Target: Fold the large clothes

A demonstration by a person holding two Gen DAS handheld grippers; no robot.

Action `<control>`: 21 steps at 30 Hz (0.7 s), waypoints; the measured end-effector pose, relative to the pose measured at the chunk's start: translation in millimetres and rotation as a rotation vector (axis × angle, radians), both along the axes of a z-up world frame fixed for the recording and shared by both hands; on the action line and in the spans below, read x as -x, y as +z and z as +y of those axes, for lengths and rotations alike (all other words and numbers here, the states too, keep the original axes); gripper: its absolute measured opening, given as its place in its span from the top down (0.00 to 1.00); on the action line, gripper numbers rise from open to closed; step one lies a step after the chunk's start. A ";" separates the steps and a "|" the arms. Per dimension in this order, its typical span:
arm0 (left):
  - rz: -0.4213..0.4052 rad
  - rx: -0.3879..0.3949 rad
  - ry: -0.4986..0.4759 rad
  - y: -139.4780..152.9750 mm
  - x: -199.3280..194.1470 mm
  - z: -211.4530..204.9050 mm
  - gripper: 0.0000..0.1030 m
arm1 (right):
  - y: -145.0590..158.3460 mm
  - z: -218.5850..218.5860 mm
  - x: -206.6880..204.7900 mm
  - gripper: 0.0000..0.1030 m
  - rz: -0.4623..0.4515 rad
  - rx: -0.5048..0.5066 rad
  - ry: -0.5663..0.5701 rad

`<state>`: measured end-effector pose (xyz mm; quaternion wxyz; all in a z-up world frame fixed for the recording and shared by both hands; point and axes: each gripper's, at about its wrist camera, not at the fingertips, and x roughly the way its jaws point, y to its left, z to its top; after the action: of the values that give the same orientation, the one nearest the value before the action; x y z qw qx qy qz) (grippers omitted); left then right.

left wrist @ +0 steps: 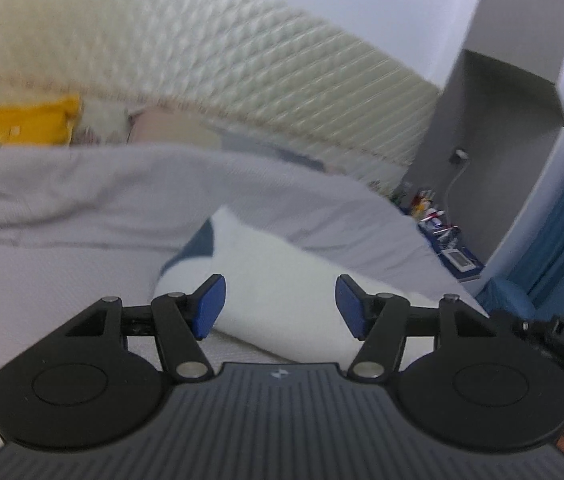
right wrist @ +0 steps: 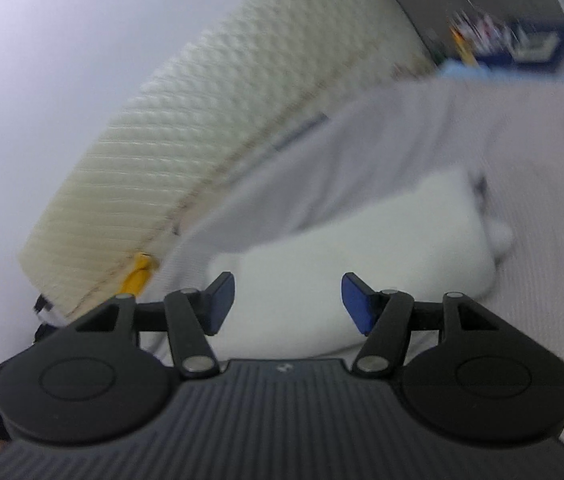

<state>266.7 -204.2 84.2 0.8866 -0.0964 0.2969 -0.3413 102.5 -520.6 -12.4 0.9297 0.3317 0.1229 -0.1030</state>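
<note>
Bed (left wrist: 61, 280), pale grey sheet: folded white garment (left wrist: 282, 280) lies near centre; yellow cushion (left wrist: 17, 124) far left by headboard (left wrist: 241, 60).

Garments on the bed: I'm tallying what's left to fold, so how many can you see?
1: a white garment with a blue patch, bundled on the grey bedsheet ahead of both open grippers. Others may lie outside these blurred views.

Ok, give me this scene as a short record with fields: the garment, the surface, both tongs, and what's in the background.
garment: white folded garment with a dark blue patch, lying on the bed
surface: pale grey bedsheet, wrinkled
left tongs: open, empty, garment just ahead
right tongs: open, empty, facing the same garment
background: cream quilted headboard, yellow pillow, cluttered blue shelf
image: motion-blurred
</note>
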 end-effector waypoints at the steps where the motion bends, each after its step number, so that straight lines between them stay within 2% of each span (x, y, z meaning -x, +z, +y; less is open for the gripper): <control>1: -0.017 -0.005 0.000 10.8 10.3 4.5 0.36 | 7.5 7.9 10.8 0.39 -0.012 0.021 0.008; 4: -0.064 0.000 -0.011 43.2 45.0 20.3 0.36 | 35.6 33.3 41.0 0.39 -0.054 0.079 0.035; 7: -0.090 0.041 -0.032 66.7 80.3 40.0 0.36 | 60.4 65.1 72.6 0.39 -0.092 0.155 0.064; 12: -0.181 0.008 -0.061 93.9 151.2 64.1 0.35 | 90.0 109.4 108.4 0.39 -0.077 0.313 0.074; 16: -0.218 -0.023 -0.071 96.8 196.3 81.0 0.35 | 90.3 137.6 137.4 0.39 -0.073 0.363 0.105; 21: -0.218 -0.072 -0.061 73.5 227.2 99.8 0.35 | 83.8 161.1 151.9 0.39 -0.042 0.429 0.089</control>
<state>39.5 -104.4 157.6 0.9056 -0.0178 0.2138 -0.3659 -49.4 -359.5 71.3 0.9850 0.1225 0.0932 -0.0785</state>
